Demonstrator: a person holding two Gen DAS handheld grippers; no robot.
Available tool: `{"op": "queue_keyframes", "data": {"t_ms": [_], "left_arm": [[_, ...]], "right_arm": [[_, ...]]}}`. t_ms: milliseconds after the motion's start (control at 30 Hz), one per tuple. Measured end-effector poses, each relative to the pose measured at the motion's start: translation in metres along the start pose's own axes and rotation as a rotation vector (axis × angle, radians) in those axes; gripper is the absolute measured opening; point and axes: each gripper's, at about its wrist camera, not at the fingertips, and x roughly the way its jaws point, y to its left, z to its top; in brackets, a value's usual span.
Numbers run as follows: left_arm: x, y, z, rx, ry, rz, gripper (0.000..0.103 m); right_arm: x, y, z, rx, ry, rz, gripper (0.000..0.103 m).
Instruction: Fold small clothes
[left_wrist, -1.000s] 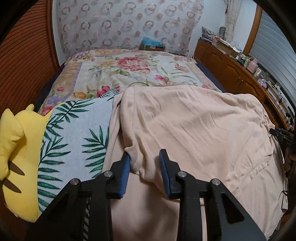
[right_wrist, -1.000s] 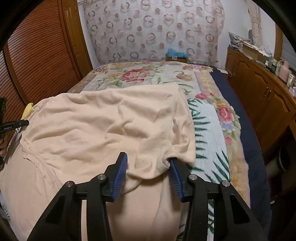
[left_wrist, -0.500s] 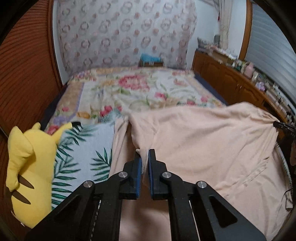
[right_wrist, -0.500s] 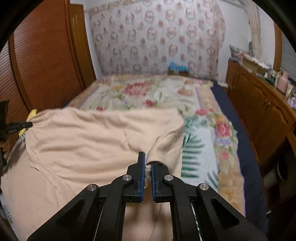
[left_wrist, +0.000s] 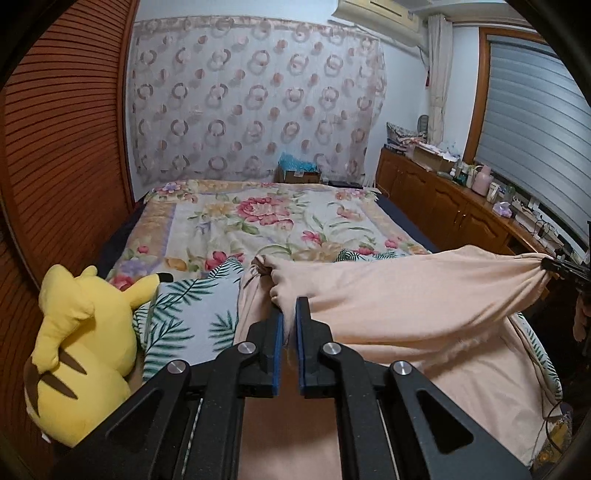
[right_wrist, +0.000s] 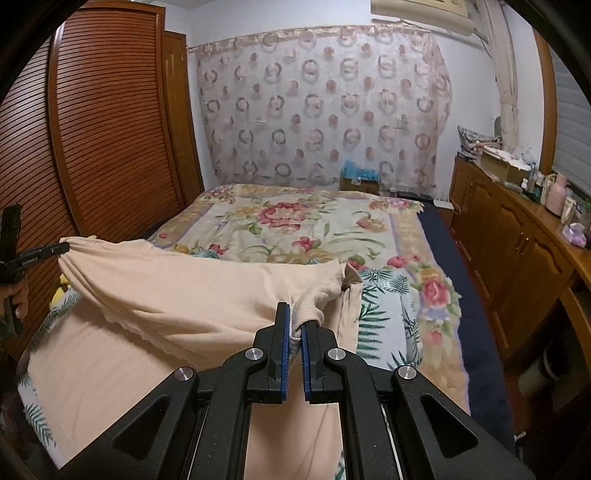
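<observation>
1. Bed (left_wrist: 258, 221): covered by a floral bedspread (right_wrist: 295, 229). It fills the centre of both wrist views and runs toward 12 o'clock, ending below a circle-patterned curtain (left_wrist: 251, 110).

2. Wardrobe (right_wrist: 103, 129): louvred wooden doors, at 9 to 10 o'clock of the bed in the right wrist view.

3. Sideboard (right_wrist: 517, 251): wooden cabinets at 3 o'clock, with small items on top; these are too small to identify.

4. Leaf-print sheet (left_wrist: 192, 310): lies over the near end of the bedspread, under the garment.

5. Peach garment (left_wrist: 406, 295): positioned at the near end of the bed, on the leaf-print sheet. Its upper layer is lifted and stretched between the two grippers; the lower layer remains flat on the sheet. In the right wrist view the garment (right_wrist: 166, 295) spans from 9 o'clock to the centre.

6. Yellow plush toy (left_wrist: 81, 339): at 8 o'clock in the left wrist view, just beside the leaf-print sheet.

7. Left gripper (left_wrist: 289, 314): jaws nearly closed, with only a narrow gap, pinching a bunched corner of the peach garment. It also appears at 9 o'clock in the right wrist view (right_wrist: 55, 249), gripping the far corner.

8. Right gripper (right_wrist: 293, 317): jaws nearly closed, clamping a folded edge of the garment. It appears at 3 o'clock in the left wrist view (left_wrist: 550, 264), holding the opposite corner.
</observation>
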Motion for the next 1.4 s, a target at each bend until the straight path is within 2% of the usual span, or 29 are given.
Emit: {"op": "queue_keyframes", "data": {"t_ms": [333,933,1067,1267,1333,1400], "left_arm": [[-0.056,-0.001,-0.04,0.002,-0.038,0.017,0.007],[-0.116,-0.008,-0.093,0.014,-0.031,0.03,0.007],[-0.115,-0.006,-0.107,0.003,0.0,0.023,0.007],[-0.096,-0.008,-0.134,0.031,0.091,0.064,0.007],[-0.091,-0.008,-0.14,0.036,0.119,0.066,0.014],[-0.089,-0.007,-0.145,0.04,0.127,0.076,0.031]], "right_arm": [[-0.054,0.011,-0.042,-0.007,-0.018,0.017,0.005],[-0.126,0.041,-0.086,-0.027,0.001,0.003,0.005],[-0.139,0.044,-0.098,-0.02,0.017,0.014,0.005],[-0.123,0.04,-0.117,0.019,0.099,0.031,0.005],[-0.117,0.039,-0.117,0.011,0.122,0.014,0.006],[-0.111,0.038,-0.115,0.005,0.133,-0.012,0.012]]}}
